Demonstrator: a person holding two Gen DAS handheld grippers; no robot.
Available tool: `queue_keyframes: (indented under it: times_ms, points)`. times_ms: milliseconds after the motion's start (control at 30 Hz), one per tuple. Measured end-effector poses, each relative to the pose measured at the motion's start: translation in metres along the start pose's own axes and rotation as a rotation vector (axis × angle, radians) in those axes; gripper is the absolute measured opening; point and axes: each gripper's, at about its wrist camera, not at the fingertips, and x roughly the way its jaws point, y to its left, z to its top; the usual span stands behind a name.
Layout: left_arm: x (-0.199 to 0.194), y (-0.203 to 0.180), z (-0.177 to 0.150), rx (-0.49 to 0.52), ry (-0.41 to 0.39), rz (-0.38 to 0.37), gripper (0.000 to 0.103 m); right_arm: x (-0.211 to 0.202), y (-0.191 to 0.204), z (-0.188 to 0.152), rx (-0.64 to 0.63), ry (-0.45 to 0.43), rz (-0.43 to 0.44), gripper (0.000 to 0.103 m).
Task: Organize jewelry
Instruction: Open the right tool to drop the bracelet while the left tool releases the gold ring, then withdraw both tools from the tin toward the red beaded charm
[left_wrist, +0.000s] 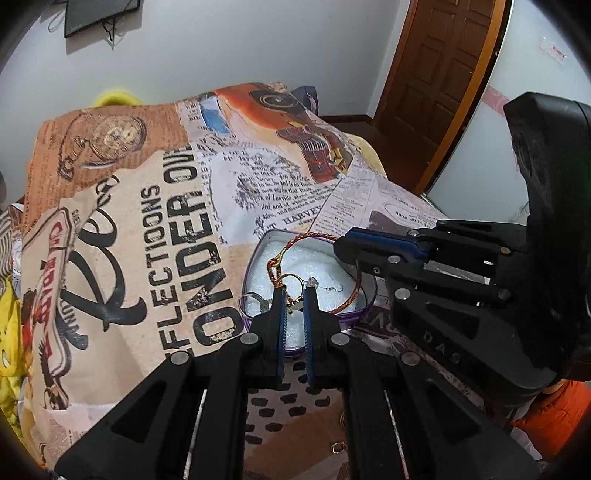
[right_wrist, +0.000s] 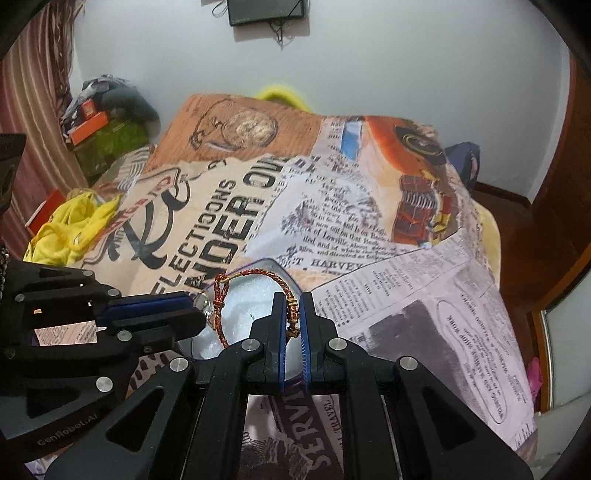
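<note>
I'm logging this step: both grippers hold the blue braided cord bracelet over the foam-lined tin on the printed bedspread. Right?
Not quite: the braided cord bracelet is red and gold, not blue, as the right wrist view shows. Both the left gripper and the right gripper do hold it over the foam-lined tin on the printed bedspread.

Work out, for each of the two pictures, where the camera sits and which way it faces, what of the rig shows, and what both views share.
Left wrist: rides on the left gripper, looking forward and down at the tin on the printed bedspread; the right gripper enters from the right.
Right wrist: rides on the right gripper, facing the same bedspread; the left gripper enters from the left.
Shared: the tin, the braided bracelet gripped by both grippers, the bedspread and the white wall.
</note>
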Motion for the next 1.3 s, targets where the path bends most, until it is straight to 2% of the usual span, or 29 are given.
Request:
queue_keyframes:
  times_ms: [267, 500, 900, 967, 1033, 1100, 1200, 1300]
  points:
    - [0.011, 0.0, -0.002, -0.002, 0.027, -0.005, 0.007, 0.006, 0.0, -0.001, 0.002, 0.041, 0.033, 0.006]
    - [0.005, -0.004, -0.002, 0.019, 0.01, 0.007, 0.007, 0.009, 0.001, -0.001, 0.008, 0.073, 0.056, 0.008]
    - [-0.025, 0.001, -0.008, -0.004, -0.018, 0.047, 0.008, -0.015, 0.006, -0.001, 0.001, 0.039, 0.03, 0.008]
    - [-0.032, 0.001, -0.009, -0.008, -0.02, 0.059, 0.012, -0.022, 0.008, -0.001, -0.003, 0.026, 0.02, 0.009]
    - [-0.04, 0.0, -0.011, -0.011, -0.029, 0.069, 0.027, -0.03, 0.01, -0.002, 0.0, 0.016, 0.025, 0.011]
    - [-0.05, 0.0, -0.014, -0.014, -0.049, 0.08, 0.035, -0.036, 0.012, -0.003, 0.001, 0.007, 0.024, 0.018]
    - [-0.063, -0.003, -0.018, -0.009, -0.066, 0.091, 0.035, -0.048, 0.015, -0.007, -0.003, -0.012, 0.017, 0.028]
    - [-0.075, -0.005, -0.024, -0.006, -0.071, 0.095, 0.035, -0.056, 0.016, -0.011, 0.0, -0.02, 0.013, 0.029]
